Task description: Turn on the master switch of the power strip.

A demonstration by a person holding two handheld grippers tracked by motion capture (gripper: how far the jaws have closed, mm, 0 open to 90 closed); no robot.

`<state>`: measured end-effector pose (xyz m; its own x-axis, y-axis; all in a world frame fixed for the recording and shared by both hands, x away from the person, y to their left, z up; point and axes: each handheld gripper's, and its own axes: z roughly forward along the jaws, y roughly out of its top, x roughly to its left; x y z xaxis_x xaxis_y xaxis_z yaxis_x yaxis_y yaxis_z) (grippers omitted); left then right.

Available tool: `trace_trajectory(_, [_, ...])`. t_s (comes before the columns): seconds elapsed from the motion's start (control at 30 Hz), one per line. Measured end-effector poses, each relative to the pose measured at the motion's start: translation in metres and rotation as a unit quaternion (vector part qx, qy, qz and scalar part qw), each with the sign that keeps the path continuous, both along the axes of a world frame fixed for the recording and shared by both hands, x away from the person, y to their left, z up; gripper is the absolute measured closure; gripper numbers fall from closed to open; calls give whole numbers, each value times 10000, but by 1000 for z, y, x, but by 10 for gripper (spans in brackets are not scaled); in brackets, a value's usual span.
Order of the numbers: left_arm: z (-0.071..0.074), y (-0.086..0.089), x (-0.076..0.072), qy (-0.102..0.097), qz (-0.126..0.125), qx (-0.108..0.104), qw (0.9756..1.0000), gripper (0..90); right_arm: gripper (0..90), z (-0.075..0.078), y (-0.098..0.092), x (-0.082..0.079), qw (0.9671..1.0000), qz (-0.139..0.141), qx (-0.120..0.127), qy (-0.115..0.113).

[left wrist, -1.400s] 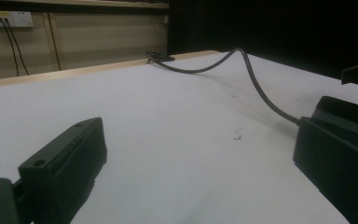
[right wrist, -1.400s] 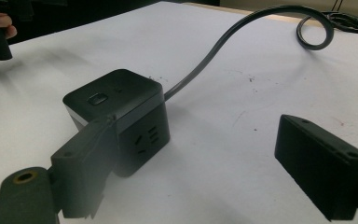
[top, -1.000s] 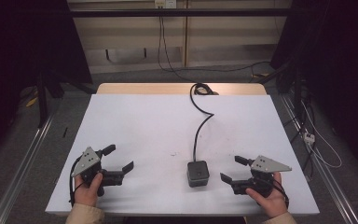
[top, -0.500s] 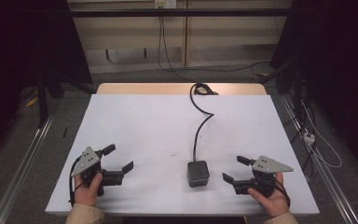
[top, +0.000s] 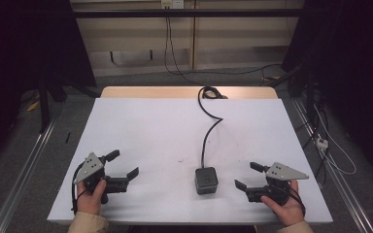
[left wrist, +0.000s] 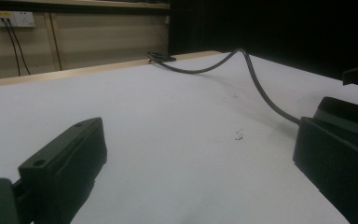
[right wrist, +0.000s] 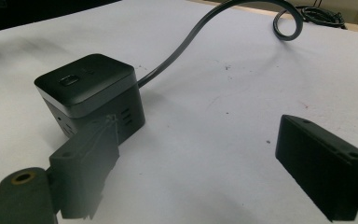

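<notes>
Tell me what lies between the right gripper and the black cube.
Nothing: the high view shows only bare white table between the right gripper and the black cube; the right gripper view agrees.

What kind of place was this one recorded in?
Probably a lab or recording room: a white-topped table framed by black curtains, a wall socket plate with dangling cables, and metal floor rails. A black cube-shaped power box sits between the open handheld grippers.

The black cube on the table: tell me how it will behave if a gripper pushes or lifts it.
The cube sits flat and squat, so a push should slide it, not tip it. Its thick cable looks stiff and will probably tug or swing it. The smooth, hard-looking sides could slip between the right gripper jaws.
</notes>
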<state>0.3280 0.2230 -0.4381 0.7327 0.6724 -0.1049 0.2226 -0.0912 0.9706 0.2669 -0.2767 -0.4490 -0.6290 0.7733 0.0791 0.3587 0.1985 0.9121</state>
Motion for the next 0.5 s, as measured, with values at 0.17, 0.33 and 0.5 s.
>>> trace_trajectory(0.17, [0, 0, 0, 2, 10, -6, 10000, 22, 131, 0, 1, 0, 10000, 13, 4, -6])
trace_trajectory(0.33, [-1, 0, 1, -3, 8, 16, 10000, 23, 124, 0, 3, 0, 10000, 10, 18, -42])
trace_trajectory(0.5, [-3, 1, 3, 46, 47, -33, 10000, 23, 122, -1, 4, 3, 10000, 15, 49, -30])
